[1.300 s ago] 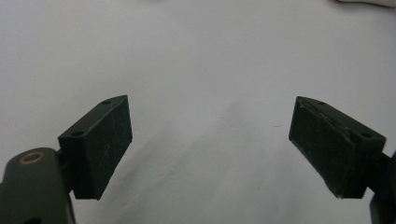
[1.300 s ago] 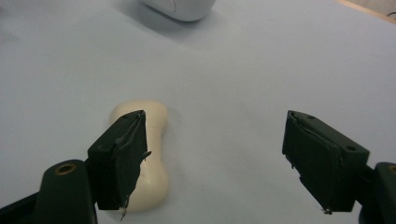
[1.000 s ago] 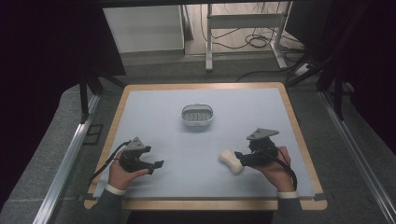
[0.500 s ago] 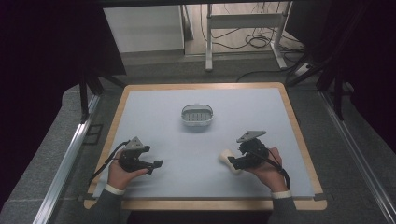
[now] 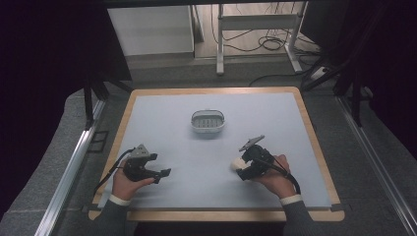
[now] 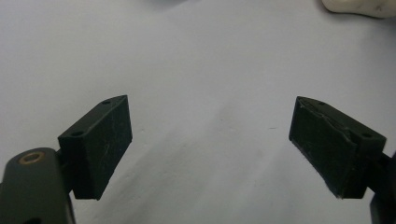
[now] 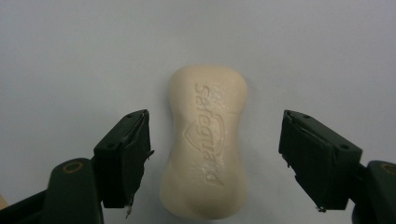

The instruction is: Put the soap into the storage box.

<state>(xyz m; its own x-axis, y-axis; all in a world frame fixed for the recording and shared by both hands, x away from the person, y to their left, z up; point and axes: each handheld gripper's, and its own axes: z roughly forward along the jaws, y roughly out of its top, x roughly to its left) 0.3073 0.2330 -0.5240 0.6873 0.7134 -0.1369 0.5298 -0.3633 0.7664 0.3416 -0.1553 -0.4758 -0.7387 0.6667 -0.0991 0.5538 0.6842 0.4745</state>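
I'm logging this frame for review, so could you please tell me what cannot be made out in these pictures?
- Soap bar, high view: mostly hidden behind the right hand-held gripper.
- Soap bar, left gripper view: cut off by the top edge.
- Soap dish, high view: too small to tell whether anything lies inside.
- Soap bar's underside, right gripper view: hidden against the table.

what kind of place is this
Probably a lab or data-recording station, not a home: a table under a pale mat, dark curtains, loose cables on the floor behind, and only a soap bar and small basket.
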